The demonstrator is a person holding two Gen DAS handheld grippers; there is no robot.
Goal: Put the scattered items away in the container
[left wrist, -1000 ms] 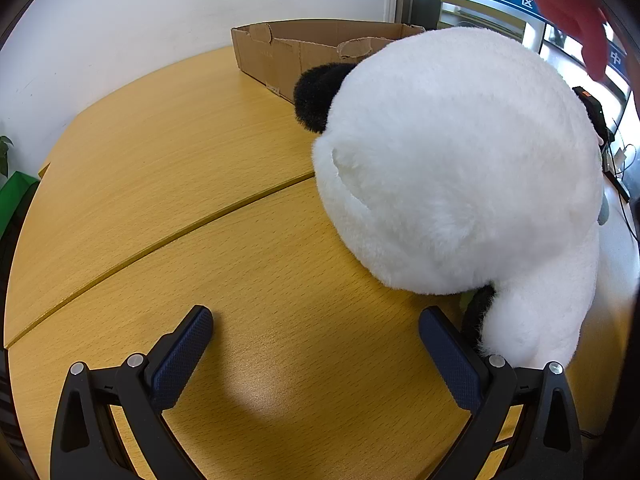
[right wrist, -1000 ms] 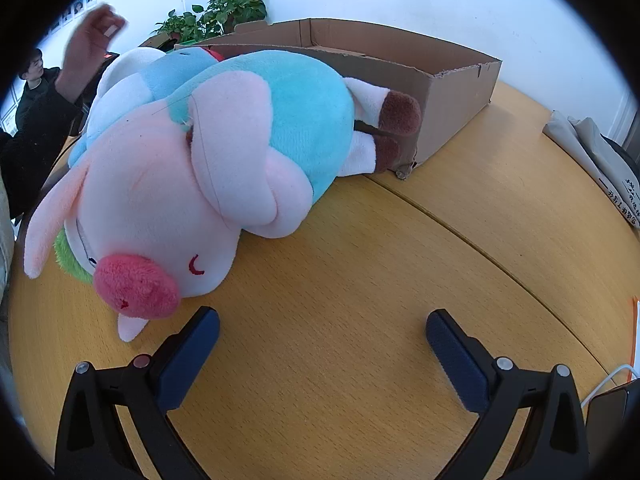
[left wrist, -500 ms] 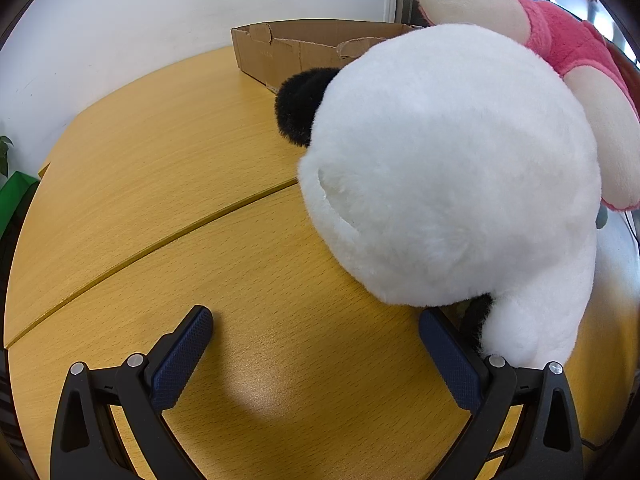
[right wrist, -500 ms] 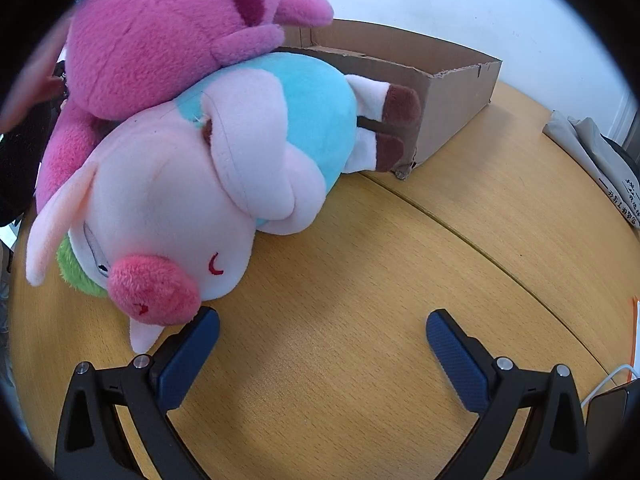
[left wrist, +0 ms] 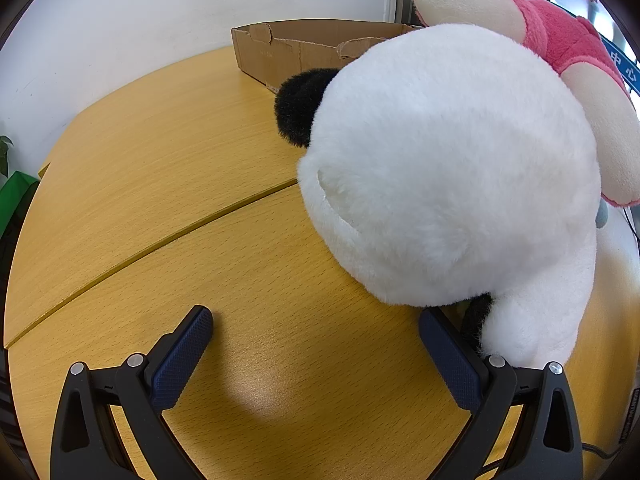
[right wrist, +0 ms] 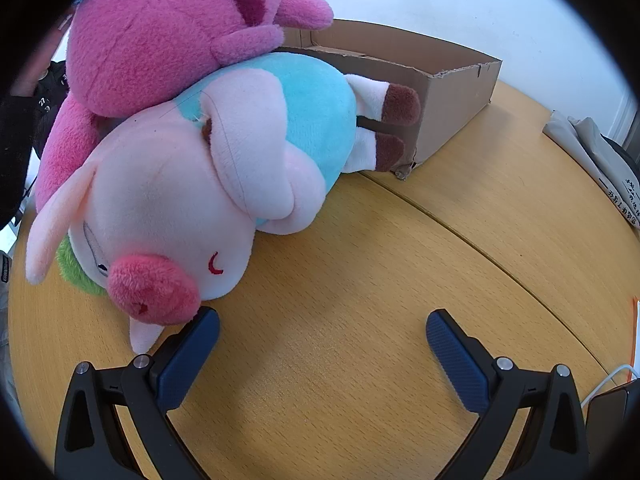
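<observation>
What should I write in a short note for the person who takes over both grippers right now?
Left gripper: open, holds nothing; the white plush toy lies just past its right finger.
Right gripper: open, holds nothing; the pig toy has its snout at the left finger.
A pink plush toy lies on top of the pig toy.
The cardboard box stands behind the toys on the wooden table; the pig toy's feet touch its wall.
Done: no toy can be seen in the box.
Left: put all three toys into the box.
</observation>
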